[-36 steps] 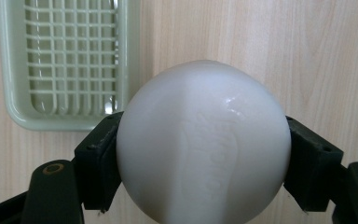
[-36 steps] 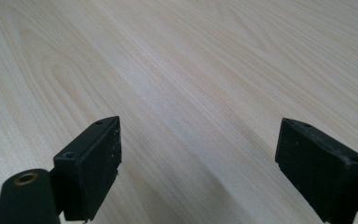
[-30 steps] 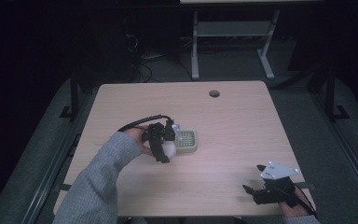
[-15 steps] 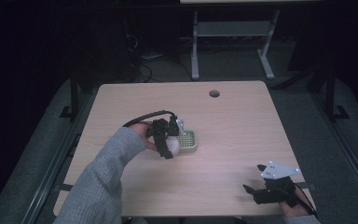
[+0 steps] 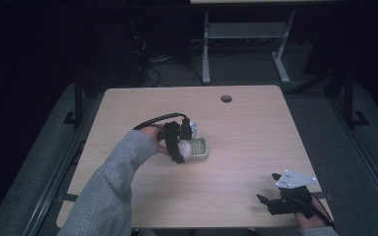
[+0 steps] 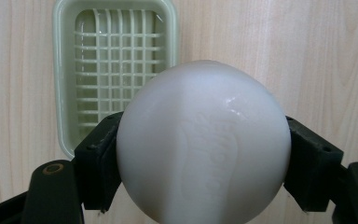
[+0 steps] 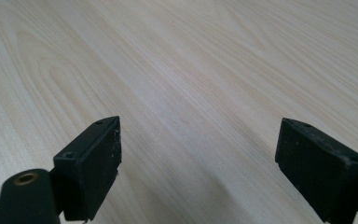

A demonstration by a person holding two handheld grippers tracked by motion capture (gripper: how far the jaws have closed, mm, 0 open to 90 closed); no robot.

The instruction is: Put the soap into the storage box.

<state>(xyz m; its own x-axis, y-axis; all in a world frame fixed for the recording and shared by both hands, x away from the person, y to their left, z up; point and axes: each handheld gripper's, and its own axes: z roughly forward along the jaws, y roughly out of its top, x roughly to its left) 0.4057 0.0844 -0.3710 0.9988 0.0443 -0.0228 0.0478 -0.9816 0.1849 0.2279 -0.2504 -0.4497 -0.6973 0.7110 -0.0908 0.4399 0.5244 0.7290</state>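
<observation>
Item one: a pale wood-grain rectangular surface with a round dark cable hole near its far edge; we see it set on dark carpet, with a white metal frame standing behind it

Item two: a smooth white oval bar of soap, embossed lettering on its face too soft for us to read. We record it pinched between the two black jaws of the left claw, one jaw pressing each side. In the high view the soap sits at the left edge of the dish, held just above the surface as far as we can judge

Item three: a pale green rectangular plastic soap dish with a slatted grid floor, lying flat on the surface just beyond the soap and to its left in the left gripper view. In the high view we place it near the middle of the surface

Item four: the left claw, held by a hand in a grey knitted sleeve, black cable looping behind it

Item five: the right claw, jaws spread wide apart with bare wood grain between them. We note it at the near right corner of the surface, well apart from the dish, grey three-cornered plate on top
</observation>
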